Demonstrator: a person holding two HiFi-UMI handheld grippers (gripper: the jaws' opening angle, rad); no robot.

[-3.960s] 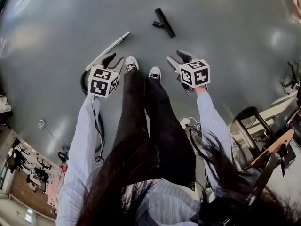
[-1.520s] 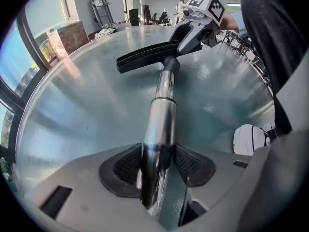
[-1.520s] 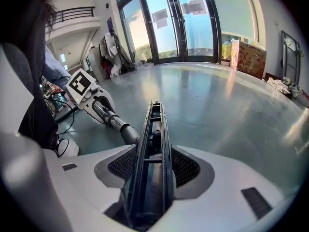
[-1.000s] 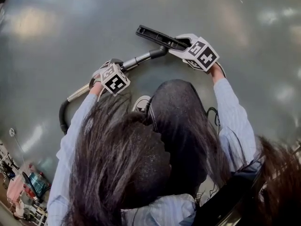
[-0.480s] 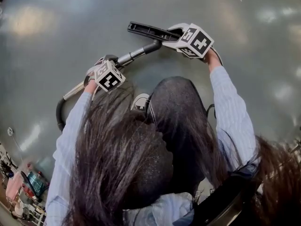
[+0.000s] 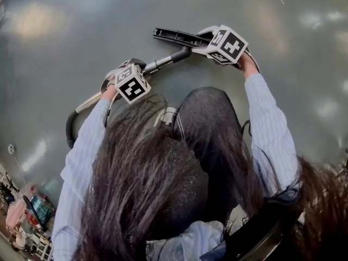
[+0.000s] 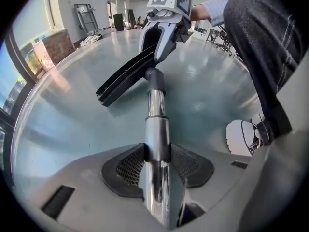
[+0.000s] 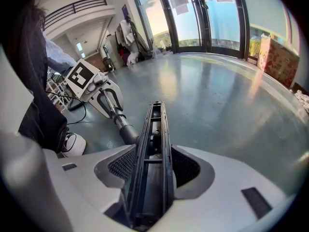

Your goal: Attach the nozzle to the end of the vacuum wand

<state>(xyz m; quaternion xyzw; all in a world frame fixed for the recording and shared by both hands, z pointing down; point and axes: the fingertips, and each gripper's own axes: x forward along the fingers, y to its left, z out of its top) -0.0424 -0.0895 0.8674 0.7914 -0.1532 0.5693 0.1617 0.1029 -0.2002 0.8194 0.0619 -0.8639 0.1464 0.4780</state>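
Open grey floor point(image 6: 76, 20) spreads wide ahead and to both sides. My left gripper point(image 6: 136, 66) has just been closing its jaws, and they now clamp the chrome vacuum wand point(image 6: 162, 63). My right gripper point(image 6: 201, 38) has its jaws pressed on the black nozzle point(image 6: 171, 36), whose neck meets the wand's dark end. A black hose point(image 6: 69, 130) curls off left. The person's knee point(image 6: 209, 110) and shoe point(image 7: 244, 137) crowd in just behind the wand.
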